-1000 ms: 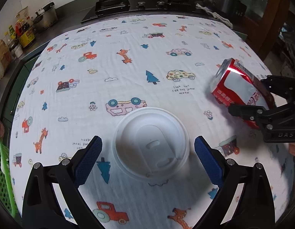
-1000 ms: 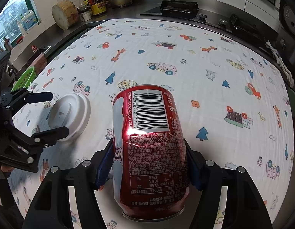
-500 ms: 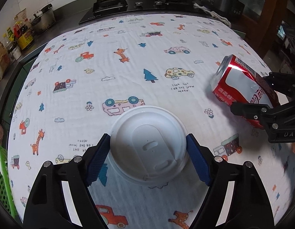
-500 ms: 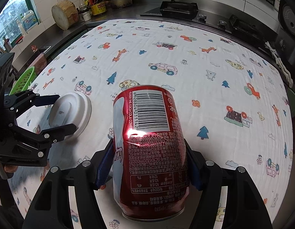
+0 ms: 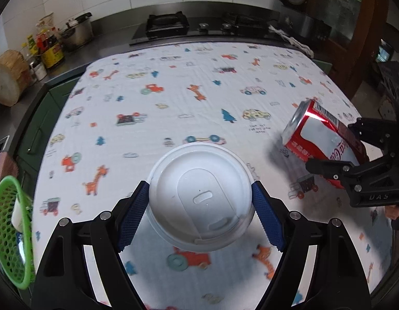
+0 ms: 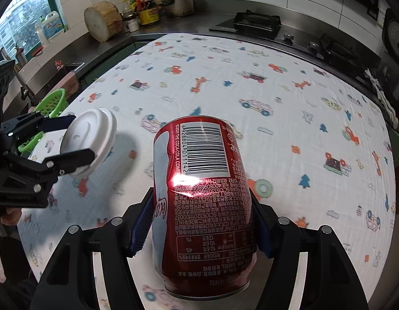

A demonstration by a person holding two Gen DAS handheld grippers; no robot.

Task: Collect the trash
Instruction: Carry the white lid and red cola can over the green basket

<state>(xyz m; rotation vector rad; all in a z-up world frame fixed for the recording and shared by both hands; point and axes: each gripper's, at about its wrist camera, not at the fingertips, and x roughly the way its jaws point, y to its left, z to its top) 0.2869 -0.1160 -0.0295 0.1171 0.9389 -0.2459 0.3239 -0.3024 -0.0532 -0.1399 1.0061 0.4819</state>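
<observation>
A white plastic cup lid [image 5: 199, 199] hangs above the printed tablecloth [image 5: 173, 98], casting a shadow on it. My left gripper [image 5: 199, 188] is shut on it, blue pads pressing on both sides of its rim. In the right wrist view the lid [image 6: 96, 129] and left gripper [image 6: 80, 135] appear at the left. A dented red cola can [image 6: 202, 193] is clamped in my right gripper [image 6: 200, 199], bottom end toward the camera and clear of the cloth. From the left wrist view the can [image 5: 318, 139] and right gripper [image 5: 332, 146] are at the right.
A green mesh basket [image 5: 8, 232] with something pale inside sits off the table's left edge, also the basket [image 6: 51, 103]. Behind the table runs a dark counter with a gas stove [image 5: 165, 23], a pot, bottles and a round wooden block [image 5: 8, 77].
The left jaws closed from wide open onto the lid's rim. Both grippers then rose and drew back from the cloth, the lid and the can going up with them.
</observation>
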